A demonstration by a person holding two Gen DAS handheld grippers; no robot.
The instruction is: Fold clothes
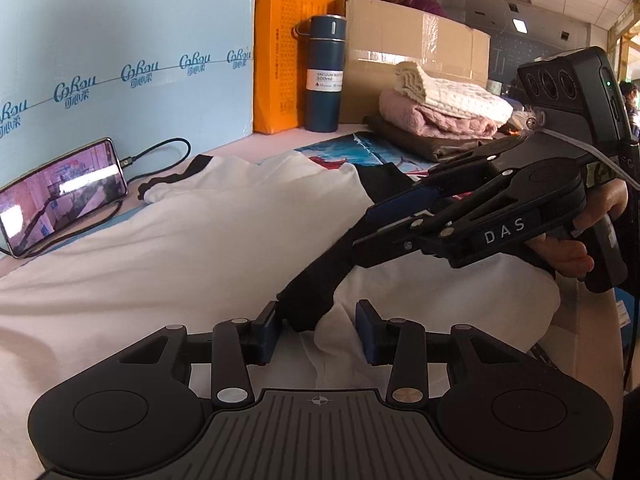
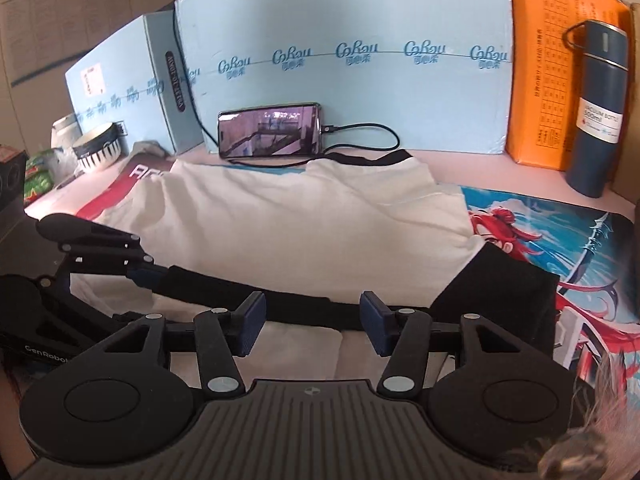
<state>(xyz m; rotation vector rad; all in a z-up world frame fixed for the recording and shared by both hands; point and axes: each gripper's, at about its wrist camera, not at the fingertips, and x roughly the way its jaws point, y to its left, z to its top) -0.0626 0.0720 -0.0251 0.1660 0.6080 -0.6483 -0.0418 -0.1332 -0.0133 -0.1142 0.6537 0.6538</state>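
Note:
A white T-shirt (image 1: 208,232) with black sleeves and collar lies spread on the table; it also shows in the right wrist view (image 2: 304,216). A black sleeve (image 1: 320,280) runs across it as a stretched band (image 2: 280,304). My left gripper (image 1: 318,330) is open, its pads either side of the sleeve's end. My right gripper (image 2: 312,322) is open, just in front of the black band. In the left wrist view the right gripper (image 1: 372,228) hovers over the sleeve. In the right wrist view the left gripper (image 2: 154,278) meets the band's left end.
A phone (image 1: 60,196) with a cable leans on a blue box (image 1: 120,72). An orange box (image 1: 280,60), blue flask (image 1: 325,76), cardboard box (image 1: 416,48) and a stack of folded clothes (image 1: 440,116) stand behind. A printed mat (image 2: 560,232) lies under the shirt. A bowl (image 2: 98,146) sits at left.

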